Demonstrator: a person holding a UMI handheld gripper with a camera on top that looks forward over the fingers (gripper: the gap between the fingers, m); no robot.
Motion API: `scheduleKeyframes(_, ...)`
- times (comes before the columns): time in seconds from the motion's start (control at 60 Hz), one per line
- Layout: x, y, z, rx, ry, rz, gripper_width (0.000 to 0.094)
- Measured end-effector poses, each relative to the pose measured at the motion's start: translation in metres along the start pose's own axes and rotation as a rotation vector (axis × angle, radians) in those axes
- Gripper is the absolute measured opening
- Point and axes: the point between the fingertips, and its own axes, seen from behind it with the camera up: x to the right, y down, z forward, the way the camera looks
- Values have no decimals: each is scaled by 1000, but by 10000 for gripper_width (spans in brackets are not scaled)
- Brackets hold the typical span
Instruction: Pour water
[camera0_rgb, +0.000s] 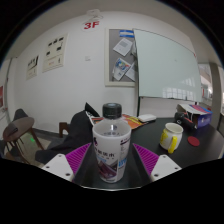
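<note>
Tongs (110, 165): clamped on the bottle from both sides.
Bottle (110, 148): upright between the pads, black cap on, lifted above the desk (150, 135).
Cup (172, 137): yellow, far right on the desk.
Progress: bottle grasped; pouring apparently not begun.

One view only, riding on the gripper (110, 163) and facing forward along its two fingers. It sits very close behind the water bottle (110, 145) between them, low over the dark table (195, 160), with the whiteboard (168, 62) wall far beyond the fingertips.
</note>
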Motion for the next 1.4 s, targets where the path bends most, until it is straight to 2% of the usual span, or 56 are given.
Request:
scheduleKeyframes(0.083,4,6,17,1,19,-16,723)
scheduleKeyframes(0.133,1,8,22,3,9,-23,559)
scheduleKeyframes(0.383,-7,4,28,35,-57,-22,351)
scheduleKeyframes(0.483,-6,-2,25,36,-75,-7,349)
scheduleKeyframes(0.6,-1,-44,12,95,-131,86,349)
scheduleKeyframes(0.7,-4,-100,1,158,-255,301,349)
scheduleKeyframes(0.833,20,-178,-10,235,-470,721,348)
scheduleKeyframes(0.967,61,-226,-9,272,-689,1186,346)
scheduleKeyframes(1.15,118,-211,30,236,-833,1786,349)
scheduleKeyframes(1.3,148,-175,58,213,-820,2133,347)
scheduleKeyframes(1.4,154,-157,66,212,-807,2207,351)
